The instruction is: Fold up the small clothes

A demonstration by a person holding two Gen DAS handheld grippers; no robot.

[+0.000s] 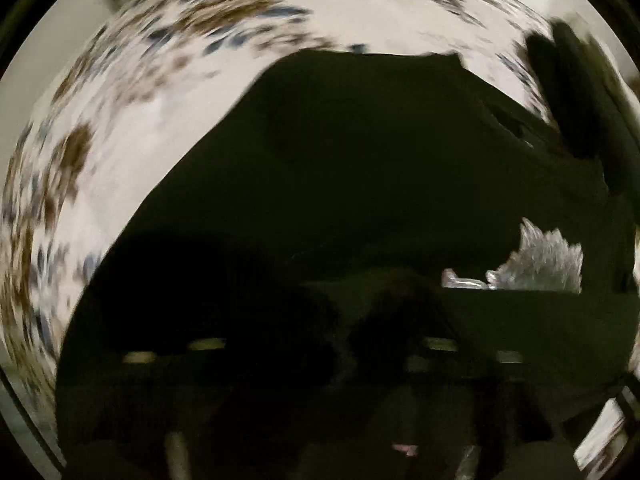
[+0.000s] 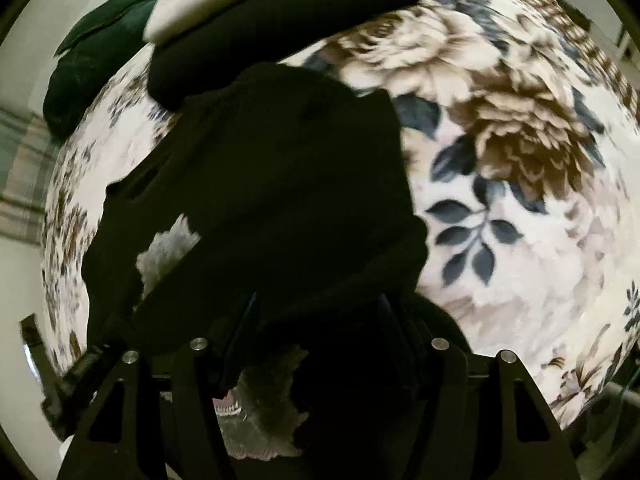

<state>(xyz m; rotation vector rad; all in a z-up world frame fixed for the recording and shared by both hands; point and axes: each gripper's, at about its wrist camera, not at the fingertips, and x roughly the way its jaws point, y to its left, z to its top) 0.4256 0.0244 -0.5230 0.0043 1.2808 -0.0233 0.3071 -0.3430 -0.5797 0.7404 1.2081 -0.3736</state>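
Observation:
A black garment with a silvery-white print lies on a floral blanket. In the left wrist view the black garment [image 1: 340,168] fills the middle and bottom, and its print [image 1: 540,264] shows at the right. My left gripper is buried in the dark cloth, and its fingers cannot be made out. In the right wrist view the same garment [image 2: 280,184] hangs bunched over my right gripper [image 2: 316,320], whose fingers seem closed on the cloth. The print [image 2: 168,252] shows through folds.
The floral blanket [image 2: 520,140] covers the surface on all sides. Folded black and white clothes [image 2: 280,12] are stacked at the far edge, with a dark green cushion [image 2: 100,60] to their left. The left view is motion-blurred.

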